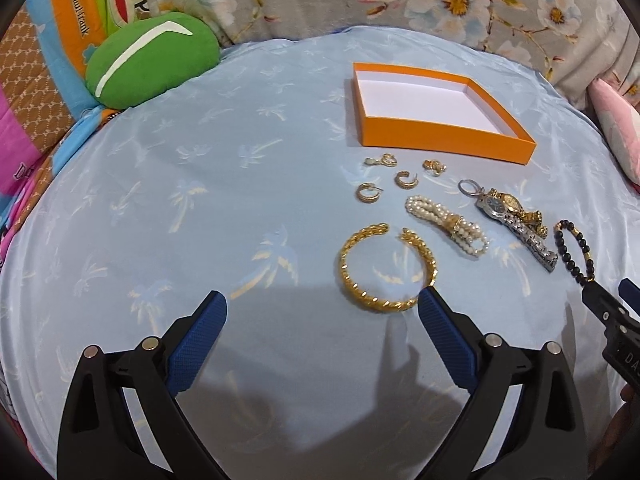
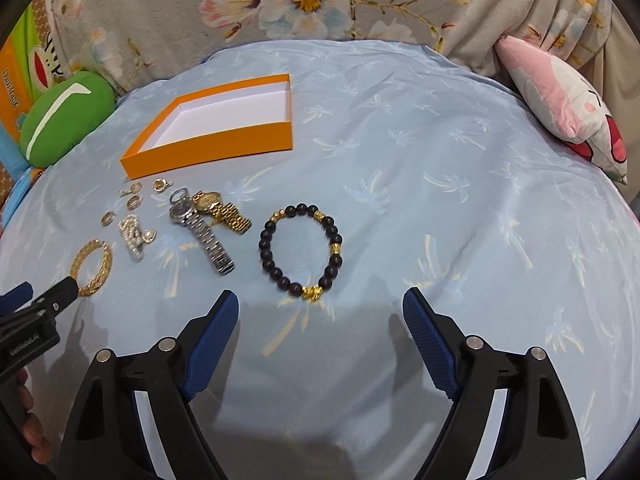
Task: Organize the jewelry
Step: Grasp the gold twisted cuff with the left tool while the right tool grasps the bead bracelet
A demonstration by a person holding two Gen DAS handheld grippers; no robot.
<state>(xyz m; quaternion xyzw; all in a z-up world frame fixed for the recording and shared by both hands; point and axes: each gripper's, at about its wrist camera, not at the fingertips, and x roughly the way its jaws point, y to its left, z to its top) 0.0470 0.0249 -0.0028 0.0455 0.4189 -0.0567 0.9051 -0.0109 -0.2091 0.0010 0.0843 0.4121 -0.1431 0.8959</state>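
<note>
Left tool (image 1: 322,300) gapes wide, empty, over the gold bangle (image 1: 386,268) lying below the orange box (image 1: 440,138). Pearls (image 1: 448,224) and watches (image 1: 516,220) right of it. Right tool (image 2: 320,304) spread, empty, over the black bead bracelet (image 2: 302,250).

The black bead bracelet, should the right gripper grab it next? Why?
Probably yes: the right gripper is open with the black bead bracelet lying just ahead of it. Easing forward and down to pinch it seems sensible, since the orange box has nothing in it.
</note>
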